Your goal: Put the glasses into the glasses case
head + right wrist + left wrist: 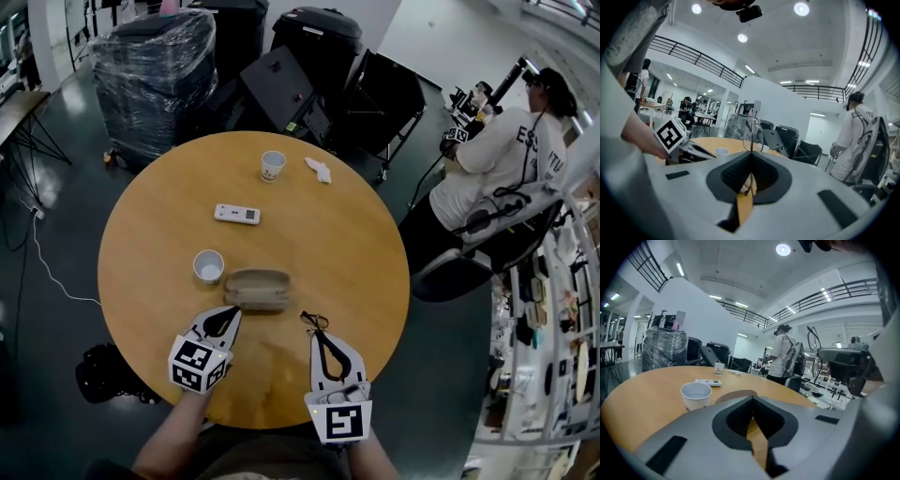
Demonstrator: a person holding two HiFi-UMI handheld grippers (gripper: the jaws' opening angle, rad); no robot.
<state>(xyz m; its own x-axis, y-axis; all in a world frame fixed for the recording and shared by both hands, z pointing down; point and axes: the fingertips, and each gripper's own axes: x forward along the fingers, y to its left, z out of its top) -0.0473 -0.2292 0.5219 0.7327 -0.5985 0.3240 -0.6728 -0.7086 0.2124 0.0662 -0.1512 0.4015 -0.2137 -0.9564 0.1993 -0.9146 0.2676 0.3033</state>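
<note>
We are gripping the glasses (310,320) in the clenched right gripper (317,334), with the thin frame poking out past its tips above the table (366,234). The glasses case (257,289) is lying at ten o'clock from them and is looking closed. Our left gripper (231,313) is hovering with its jaws together and empty, the case just beyond it at one o'clock. We are judging the pickup done; opening the case and laying the glasses inside are remaining.

Dark letters beginning "ES" stand on the back of the white shirt (487,159) of the person at far right, the rest unreadable; print on the far cup (272,165) is too small.
</note>
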